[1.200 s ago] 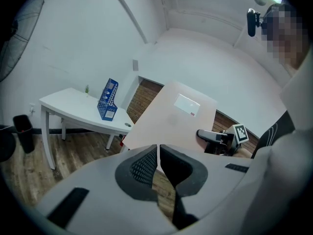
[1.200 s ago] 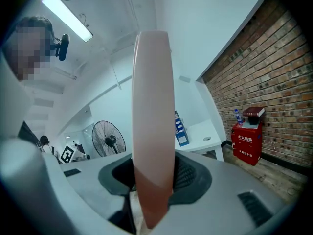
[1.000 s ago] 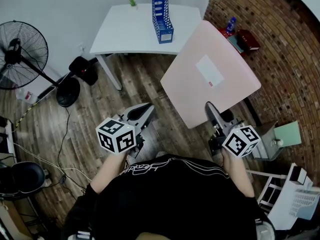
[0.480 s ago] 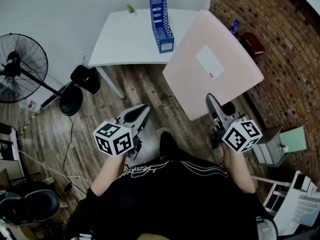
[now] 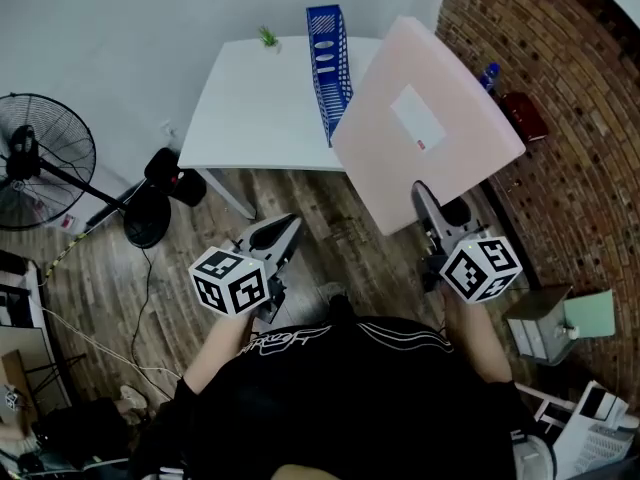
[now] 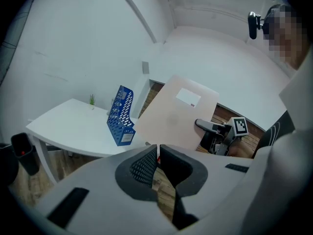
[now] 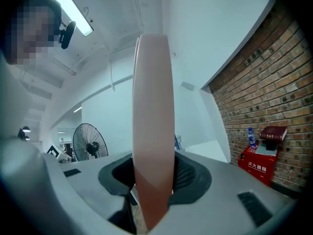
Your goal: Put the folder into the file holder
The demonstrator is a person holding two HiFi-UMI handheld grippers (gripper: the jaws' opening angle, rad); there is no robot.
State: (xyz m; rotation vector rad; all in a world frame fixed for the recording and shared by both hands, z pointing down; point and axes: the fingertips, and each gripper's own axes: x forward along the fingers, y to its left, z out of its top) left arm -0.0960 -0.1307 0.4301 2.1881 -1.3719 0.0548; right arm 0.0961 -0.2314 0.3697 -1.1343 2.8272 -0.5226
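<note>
A large pink folder with a white label stands raised in front of me, its lower edge clamped in my right gripper. In the right gripper view the folder shows edge-on between the pads of that gripper. The blue perforated file holder stands upright on the white table, just left of the folder. My left gripper hangs over the wooden floor short of the table, shut and empty. In the left gripper view its jaws are together, with the file holder and the folder beyond.
A standing fan is at the left on the wooden floor. A brick wall runs along the right, with a red box and a bottle at its foot. A small green plant sits at the table's far edge.
Both grippers and the folder have moved toward the table. The table and file holder now look closer, and the folder's top overlaps the table's right end.
</note>
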